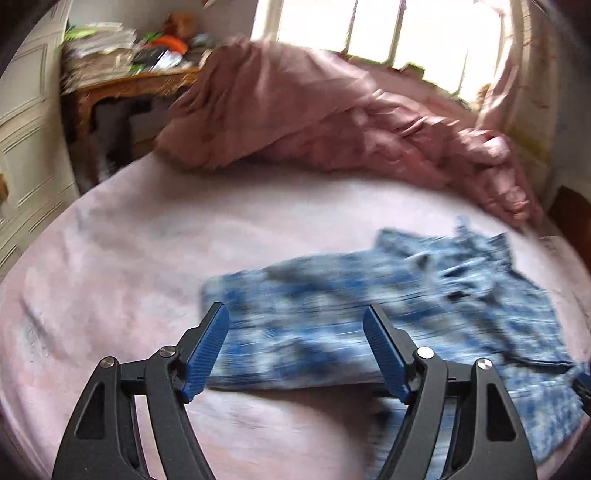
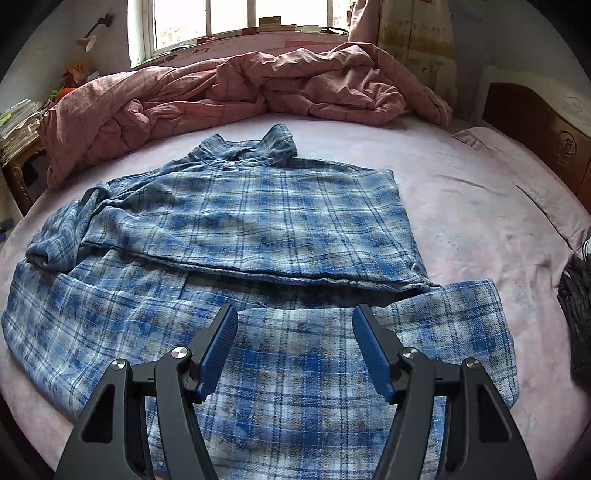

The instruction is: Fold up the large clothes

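Note:
A blue and white plaid shirt [image 2: 258,214] lies on the pink bed sheet [image 2: 461,206], collar toward the window, its upper part folded over the lower part. In the left wrist view the same plaid shirt [image 1: 388,302] is blurred and lies ahead and to the right. My left gripper [image 1: 295,317] is open above the shirt's near left edge, with nothing pressed between its blue pads. My right gripper [image 2: 294,317] is open too, hovering over the near part of the shirt without holding it.
A rumpled pink quilt [image 2: 258,85] is heaped along the far side of the bed under the window [image 2: 236,18]. A cluttered wooden table [image 1: 129,81] stands left of the bed. A wooden headboard [image 2: 535,129] and a dark item [image 2: 578,321] are at the right.

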